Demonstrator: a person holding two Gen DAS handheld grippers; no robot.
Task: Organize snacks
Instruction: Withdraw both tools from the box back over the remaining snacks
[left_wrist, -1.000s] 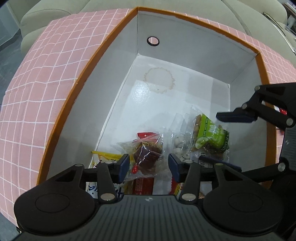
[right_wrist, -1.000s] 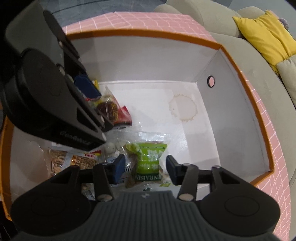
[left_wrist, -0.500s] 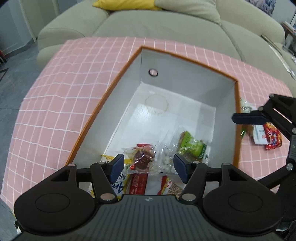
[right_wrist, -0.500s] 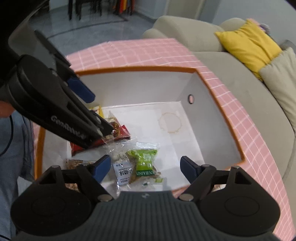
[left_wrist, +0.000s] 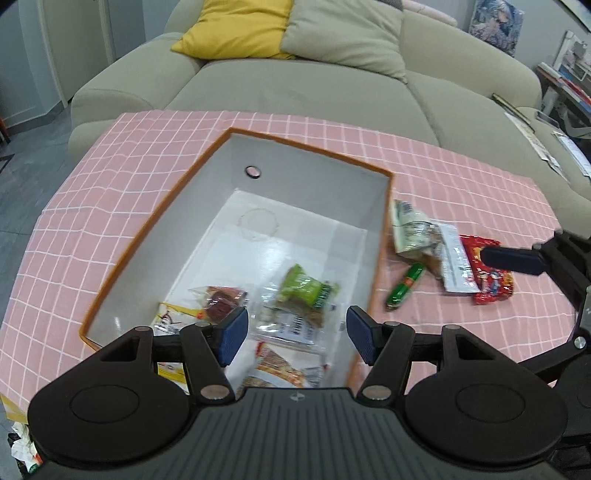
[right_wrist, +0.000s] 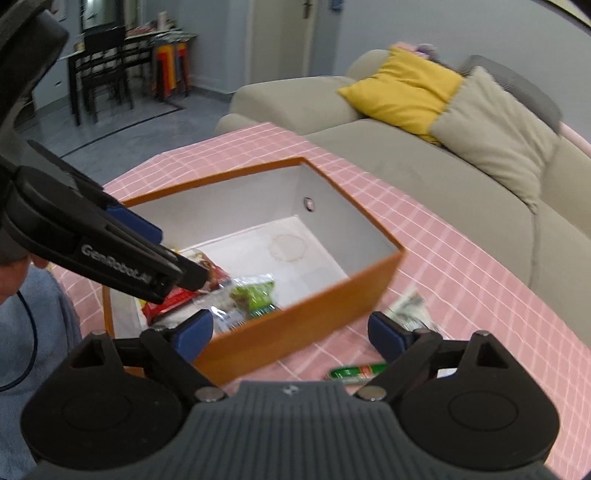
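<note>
1. The left gripper (left_wrist: 293, 334) is held released above the near end of the orange box (left_wrist: 159, 218), with nothing gripped between its blue pads.
2. The right gripper (right_wrist: 291, 330) is seen with its jaws opening and empty, over the box's near wall (right_wrist: 295, 325).
3. Several snacks are already laid in the box, among them a green packet (left_wrist: 304, 290).
4. Four snacks are left on the pink checked cloth (left_wrist: 461, 177) just beside the box: a pale crinkled bag (left_wrist: 410, 229), a white sachet (left_wrist: 456, 262), a red packet (left_wrist: 493, 273) and a green stick (left_wrist: 404, 286).
5. These are judged light, soft and slippery; crushing is likely if they are squeezed hard.
6. The stick is best taken across its middle, the bags by a sealed edge.
7. The bags are overlapped, so one may be dragged with another; the box wall stands between them and the pile inside.
</note>
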